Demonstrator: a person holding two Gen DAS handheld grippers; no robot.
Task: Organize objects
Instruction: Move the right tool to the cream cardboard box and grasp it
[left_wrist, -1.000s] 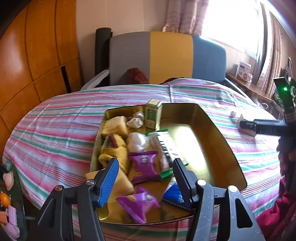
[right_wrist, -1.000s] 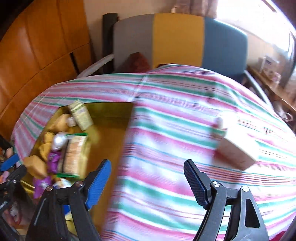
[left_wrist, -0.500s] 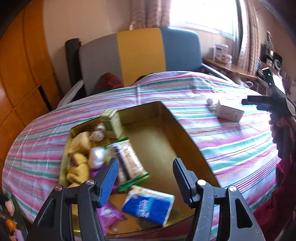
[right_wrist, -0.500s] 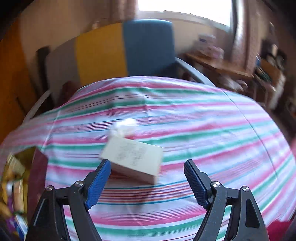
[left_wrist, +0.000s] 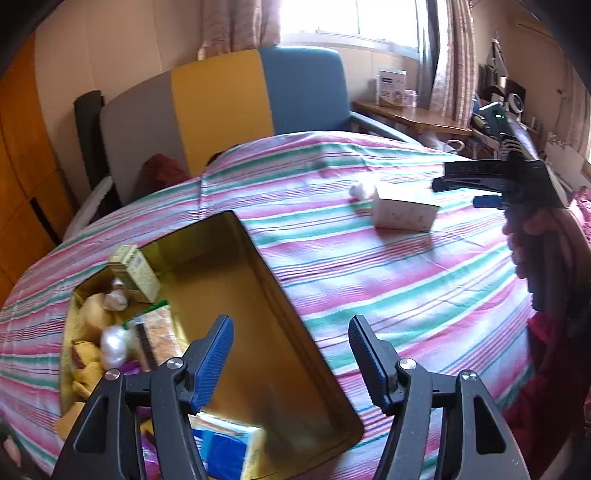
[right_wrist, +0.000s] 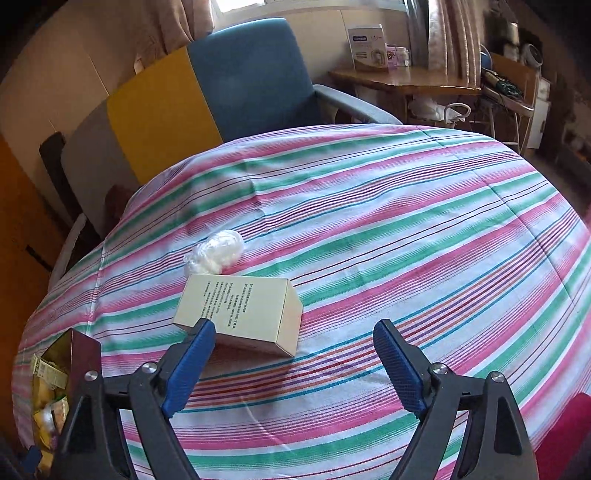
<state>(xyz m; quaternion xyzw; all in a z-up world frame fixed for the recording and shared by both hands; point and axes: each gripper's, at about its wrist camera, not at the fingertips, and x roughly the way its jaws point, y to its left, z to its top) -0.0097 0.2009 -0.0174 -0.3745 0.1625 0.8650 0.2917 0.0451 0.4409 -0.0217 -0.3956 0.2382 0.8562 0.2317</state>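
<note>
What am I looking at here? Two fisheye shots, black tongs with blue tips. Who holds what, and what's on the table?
No robot: a person holds one pair of tongs in each hand, each with a camera looking along its fingers. The left view shows the left tongs open and empty above a gold rectangular metal tin partly filled with snack packets. The right tongs appear in that view from the side. The right view shows the right tongs open and empty near a cream cardboard box with printed text and a small white crumpled plastic wrapper on the pink-and-green striped tablecloth.
</note>
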